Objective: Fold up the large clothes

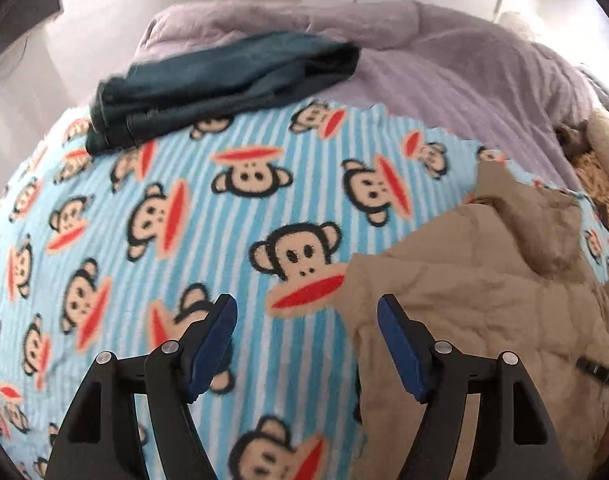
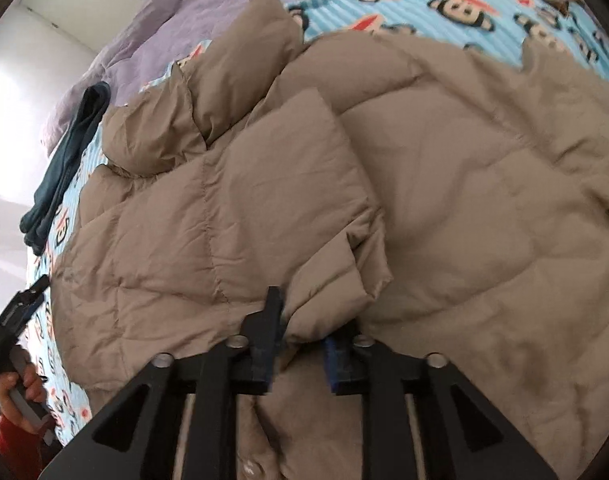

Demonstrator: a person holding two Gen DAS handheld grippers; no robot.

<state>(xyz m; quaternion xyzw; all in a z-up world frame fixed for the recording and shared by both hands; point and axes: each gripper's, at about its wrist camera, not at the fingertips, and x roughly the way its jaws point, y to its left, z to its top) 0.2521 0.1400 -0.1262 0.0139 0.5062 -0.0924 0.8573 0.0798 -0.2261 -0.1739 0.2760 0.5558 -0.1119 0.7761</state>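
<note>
The tan jacket (image 2: 344, 184) is lying on the monkey blanket (image 1: 184, 208), sleeve already folded in. The right gripper (image 2: 300, 340) is pinching its cuff; the left gripper (image 1: 306, 316) is hanging released beside the jacket. Next, I think, it needs the far edge.

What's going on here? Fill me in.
A person with a gripper in each hand is folding a tan puffer jacket spread on a monkey-print blanket on a bed. The right gripper has a fold of the jacket, apparently the sleeve end, between its narrowly parted jaws. The left gripper is open and empty over the blanket beside the jacket's edge. A folded dark teal garment lies farther off, on the blanket's edge by a lavender cover.
</note>
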